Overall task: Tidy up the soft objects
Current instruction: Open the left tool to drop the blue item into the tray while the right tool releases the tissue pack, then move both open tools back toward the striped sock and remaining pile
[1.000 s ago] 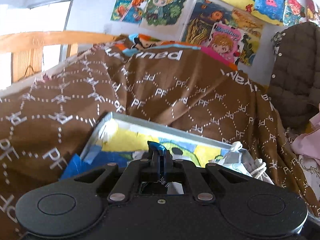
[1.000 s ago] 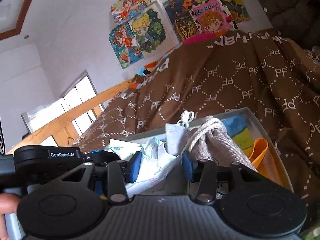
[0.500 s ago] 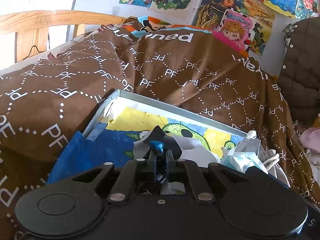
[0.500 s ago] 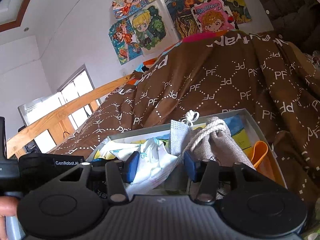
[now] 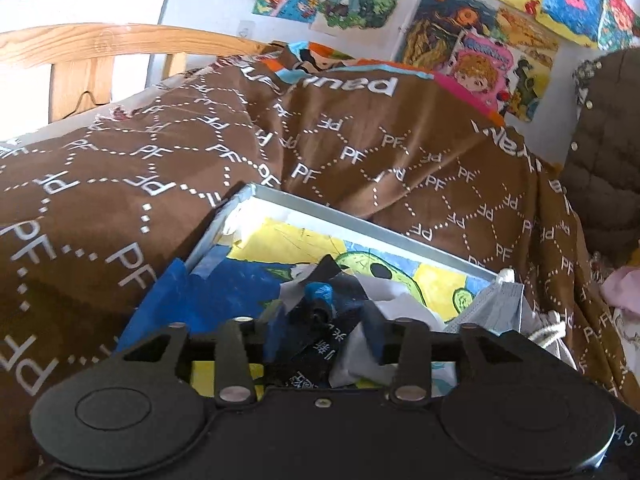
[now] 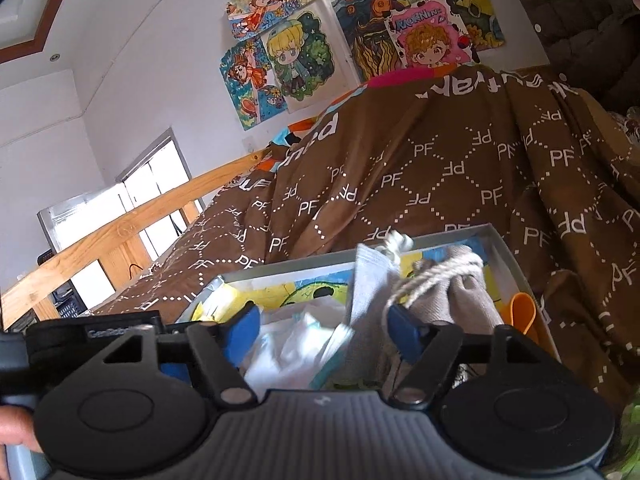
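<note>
Both grippers letting go over the box!
Left gripper and right gripper jaws opening, pads clear; loose white tissue could spill past the box rim at 6 o'clock.

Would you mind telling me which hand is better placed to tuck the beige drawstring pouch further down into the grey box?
Probably the right. The right tool is opening beside the beige drawstring pouch in the grey box. The left tool sits over black and white cloth at the box's other end.
</note>
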Demonstrator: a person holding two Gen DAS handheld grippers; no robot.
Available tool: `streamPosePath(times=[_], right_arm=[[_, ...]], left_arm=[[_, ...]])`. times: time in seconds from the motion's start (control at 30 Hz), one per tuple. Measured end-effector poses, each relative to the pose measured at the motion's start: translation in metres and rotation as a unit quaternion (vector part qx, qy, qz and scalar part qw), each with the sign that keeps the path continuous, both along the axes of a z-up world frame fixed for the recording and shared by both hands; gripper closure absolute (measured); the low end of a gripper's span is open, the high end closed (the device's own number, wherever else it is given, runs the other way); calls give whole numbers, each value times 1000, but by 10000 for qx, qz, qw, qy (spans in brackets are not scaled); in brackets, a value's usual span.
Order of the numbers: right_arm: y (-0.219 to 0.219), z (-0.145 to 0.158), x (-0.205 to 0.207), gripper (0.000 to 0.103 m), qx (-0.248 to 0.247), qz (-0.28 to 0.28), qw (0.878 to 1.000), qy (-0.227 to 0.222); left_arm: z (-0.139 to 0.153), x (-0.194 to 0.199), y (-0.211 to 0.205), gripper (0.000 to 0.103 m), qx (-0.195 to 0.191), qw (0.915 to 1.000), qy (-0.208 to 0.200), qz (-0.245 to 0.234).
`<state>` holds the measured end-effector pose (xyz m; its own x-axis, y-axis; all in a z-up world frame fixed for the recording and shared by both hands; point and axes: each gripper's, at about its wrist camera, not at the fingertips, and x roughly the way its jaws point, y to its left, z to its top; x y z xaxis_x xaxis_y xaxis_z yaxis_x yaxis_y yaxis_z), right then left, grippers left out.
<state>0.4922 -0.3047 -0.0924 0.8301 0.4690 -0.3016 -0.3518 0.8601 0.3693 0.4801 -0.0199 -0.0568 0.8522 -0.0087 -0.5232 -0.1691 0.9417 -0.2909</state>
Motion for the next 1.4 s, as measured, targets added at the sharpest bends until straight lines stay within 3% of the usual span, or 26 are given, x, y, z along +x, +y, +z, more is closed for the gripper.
streamPosePath(times=[0.27, 0.57, 1.0, 1.4], right_arm=[[-12, 19, -15, 4, 54, -222, 9997, -127], [-30, 52, -49, 0, 52, -420, 9987, -284], [-36, 93, -139, 0, -218, -588, 9955, -716], [-34, 96, -216, 0, -470, -641, 9938, -783]], left_arm=[[14, -27, 7, 22, 34, 9993, -262, 262], [45, -70, 1, 4, 156, 9974, -658, 246], [91, -151, -11, 1, 139, 9944, -1038, 153], [95, -228, 0, 1, 297, 9945, -1004, -82]])
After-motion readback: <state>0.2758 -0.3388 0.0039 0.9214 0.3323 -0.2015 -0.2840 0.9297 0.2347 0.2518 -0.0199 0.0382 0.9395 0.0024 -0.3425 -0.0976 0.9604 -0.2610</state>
